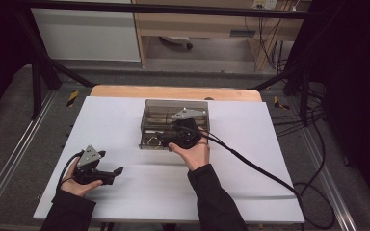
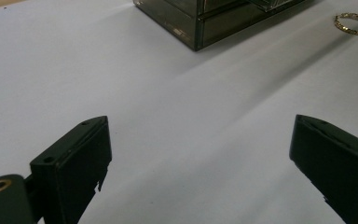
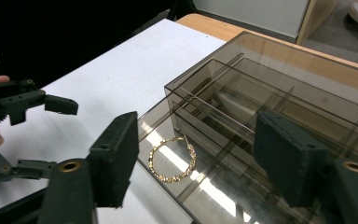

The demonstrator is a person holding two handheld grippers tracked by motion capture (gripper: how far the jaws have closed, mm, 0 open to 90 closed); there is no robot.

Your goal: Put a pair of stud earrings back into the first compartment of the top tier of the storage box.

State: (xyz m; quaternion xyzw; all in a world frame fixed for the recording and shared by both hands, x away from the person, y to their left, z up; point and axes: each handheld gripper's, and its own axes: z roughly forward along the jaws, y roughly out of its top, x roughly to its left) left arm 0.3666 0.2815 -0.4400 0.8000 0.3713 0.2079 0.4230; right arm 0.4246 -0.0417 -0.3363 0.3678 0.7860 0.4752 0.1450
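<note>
- The work in hand is putting a gold chain bracelet point(image 3: 172, 161) into a smoked clear acrylic organiser box point(image 1: 147, 126) that stands near the middle of the white-covered bench point(image 1: 106, 125).
- The bracelet lies in a loose ring on the floor of the pulled-out lower drawer at the box's near end, apart from the drawer's walls; it shows as a small gold loop in the left gripper view point(image 2: 354, 23) and in the high view point(image 1: 154, 141).
- The right gripper point(image 3: 200, 161) hangs just above the drawer with its jaws well apart and nothing between them; the bracelet lies below the gap, untouched.
- The left gripper point(image 2: 200, 154) rests low over the bench, well off to the left of the box point(image 2: 200, 28), jaws spread wide and empty, pointing toward the box and the bracelet.
- Judged from this, the placing step looks done: the bracelet is down in the drawer and released.
- The next move would likely be closing the drawer. That calls for lifting the right gripper clear of the drawer, then pushing the drawer front squarely inward.
- The left gripper may need to steady the box, since the light acrylic could slide on the smooth cover.
- A slow push should keep the chain from sliding or catching at the drawer's edge.
</note>
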